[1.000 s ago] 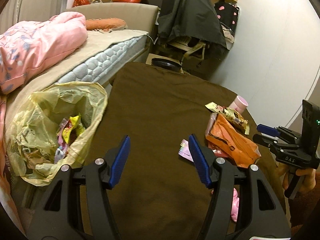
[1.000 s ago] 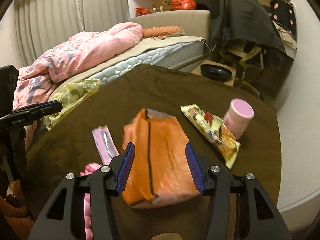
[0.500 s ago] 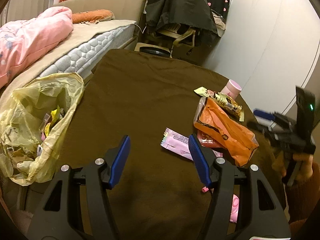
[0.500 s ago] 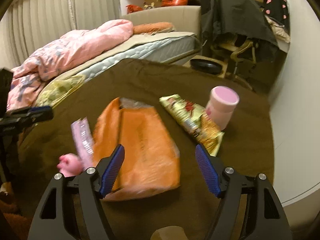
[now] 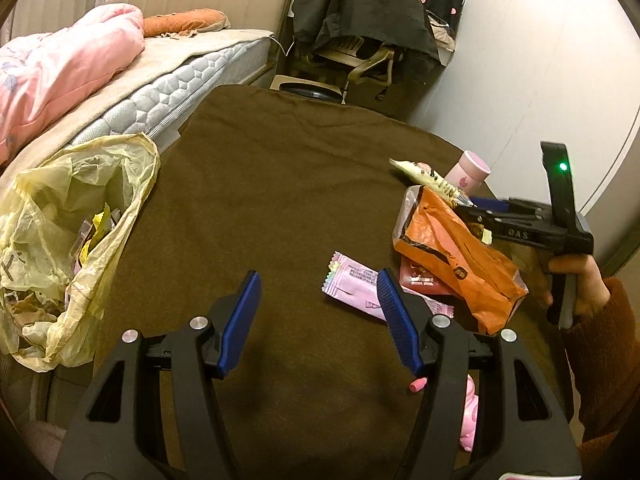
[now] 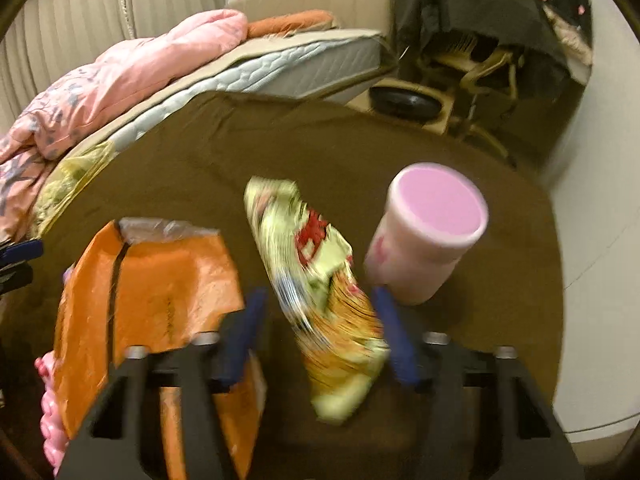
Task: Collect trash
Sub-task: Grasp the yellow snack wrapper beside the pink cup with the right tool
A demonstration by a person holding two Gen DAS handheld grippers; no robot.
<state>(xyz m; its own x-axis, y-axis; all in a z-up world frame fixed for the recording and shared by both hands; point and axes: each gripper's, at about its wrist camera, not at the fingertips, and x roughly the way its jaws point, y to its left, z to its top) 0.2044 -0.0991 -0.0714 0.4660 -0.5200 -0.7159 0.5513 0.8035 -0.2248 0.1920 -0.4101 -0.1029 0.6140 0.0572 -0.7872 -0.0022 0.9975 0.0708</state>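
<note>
On the brown tabletop (image 5: pixel 280 184) we count three wrappers near its right edge: one orange (image 5: pixel 452 252), one pink (image 5: pixel 360 286) and one yellow (image 6: pixel 320 288), plus one pink cup (image 6: pixel 428 236). Our right tool (image 6: pixel 320 332) tilts downward, its jaws closing around the yellow wrapper without pressing it yet. Our left tool (image 5: pixel 320 320) hovers half open and empty. One yellow trash bag (image 5: pixel 76 232) hangs at the left edge.

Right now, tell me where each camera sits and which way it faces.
Left wrist: on the left tongs, looking down across the brown table at the pink wrapper; the right hand shows.
Right wrist: on the right tongs, closing around the yellow wrapper beside the pink cup.
Shared: orange bag, yellow trash bag.
</note>
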